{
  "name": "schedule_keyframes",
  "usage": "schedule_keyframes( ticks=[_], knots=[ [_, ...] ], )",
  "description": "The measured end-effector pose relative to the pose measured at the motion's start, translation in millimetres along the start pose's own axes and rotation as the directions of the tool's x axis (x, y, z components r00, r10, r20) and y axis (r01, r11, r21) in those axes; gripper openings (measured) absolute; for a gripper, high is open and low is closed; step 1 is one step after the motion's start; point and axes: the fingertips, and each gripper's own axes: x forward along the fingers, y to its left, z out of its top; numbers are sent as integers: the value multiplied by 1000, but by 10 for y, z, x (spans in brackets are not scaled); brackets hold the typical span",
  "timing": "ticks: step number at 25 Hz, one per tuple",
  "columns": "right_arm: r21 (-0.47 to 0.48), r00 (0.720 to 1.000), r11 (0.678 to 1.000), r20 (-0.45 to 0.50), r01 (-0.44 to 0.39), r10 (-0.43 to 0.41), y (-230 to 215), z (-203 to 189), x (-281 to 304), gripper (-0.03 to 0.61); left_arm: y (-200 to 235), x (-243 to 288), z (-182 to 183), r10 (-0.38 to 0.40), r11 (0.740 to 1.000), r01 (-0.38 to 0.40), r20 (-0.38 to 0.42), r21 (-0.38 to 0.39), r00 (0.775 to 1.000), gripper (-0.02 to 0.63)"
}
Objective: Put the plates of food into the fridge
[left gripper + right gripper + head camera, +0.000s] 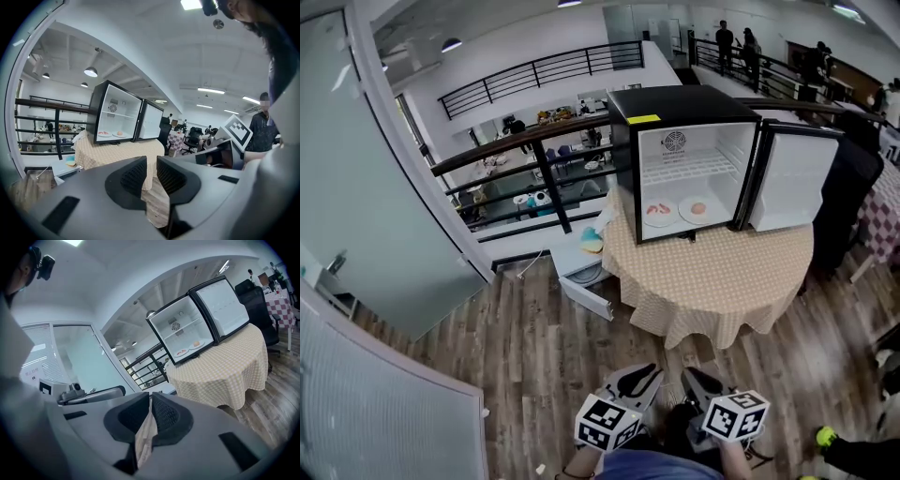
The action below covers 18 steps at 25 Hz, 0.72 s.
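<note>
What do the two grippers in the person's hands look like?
The left gripper and the right gripper look alike. Each has a smooth grey body and two jaws lined with black, bumpy pads. Each also carries a white cube printed with black square markers, seen in the head view: the left cube and the right cube.

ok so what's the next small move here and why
Probably step toward the table and bring the right tongs to the open fridge door to swing it shut. The left plate and right plate already sit inside the fridge, the left tongs and right tongs hold nothing, and the fridge looks out of reach.
</note>
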Motion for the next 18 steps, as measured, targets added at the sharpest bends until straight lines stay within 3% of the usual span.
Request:
schedule_keyframes(
  ticks=[8,18],
  knots=[
    [-16,998,998,24,64,-63,60,-150,-297,26,-246,-140,2,-55,998,54,26,25,998,71],
    [-16,996,997,45,82,-81,102,-160,-403,26,-336,-178,45,-80,996,78,35,43,996,71]
  ],
)
